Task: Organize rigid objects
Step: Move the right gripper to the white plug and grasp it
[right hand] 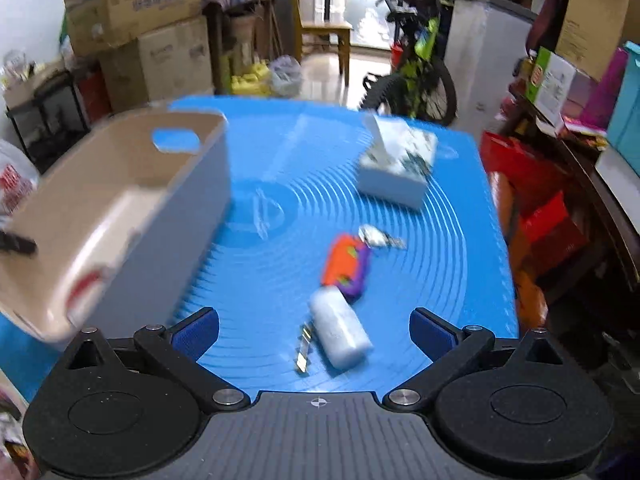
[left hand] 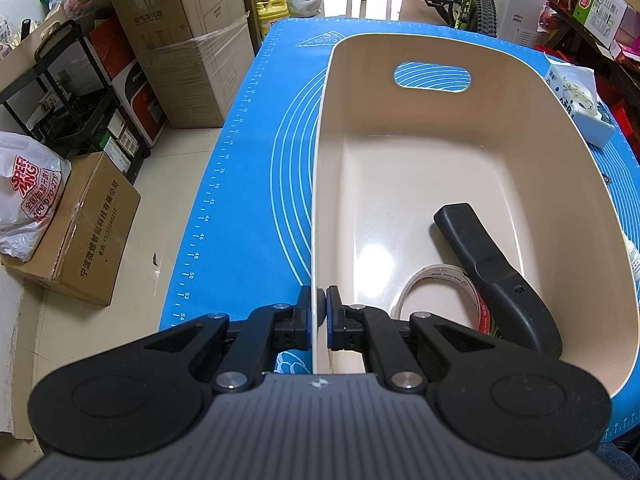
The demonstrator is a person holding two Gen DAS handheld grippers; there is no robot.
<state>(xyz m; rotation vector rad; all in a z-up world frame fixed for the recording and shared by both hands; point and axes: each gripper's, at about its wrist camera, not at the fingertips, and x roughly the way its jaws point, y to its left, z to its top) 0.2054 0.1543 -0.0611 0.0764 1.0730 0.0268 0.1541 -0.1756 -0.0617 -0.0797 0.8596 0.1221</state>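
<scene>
A cream plastic bin [left hand: 400, 184] stands on the blue mat [left hand: 248, 200]. My left gripper [left hand: 319, 308] is shut on the bin's near-left wall. Inside the bin lie a black tool handle [left hand: 492, 276] and a roll of clear tape [left hand: 436, 292]. In the blurred right wrist view the bin [right hand: 120, 208] is at the left. My right gripper [right hand: 314, 332] is open and empty above the mat [right hand: 280, 280]. On the mat lie a white cylinder [right hand: 340, 332], an orange and purple toy [right hand: 346, 264], a small metal piece [right hand: 304, 348] and a small silvery object [right hand: 378, 237].
A tissue box [right hand: 396, 166] stands on the mat's far right, also in the left wrist view [left hand: 580, 108]. Cardboard boxes [left hand: 188, 40] and a black rack [left hand: 68, 96] stand on the floor at the left. A bicycle [right hand: 416, 68] stands beyond the table.
</scene>
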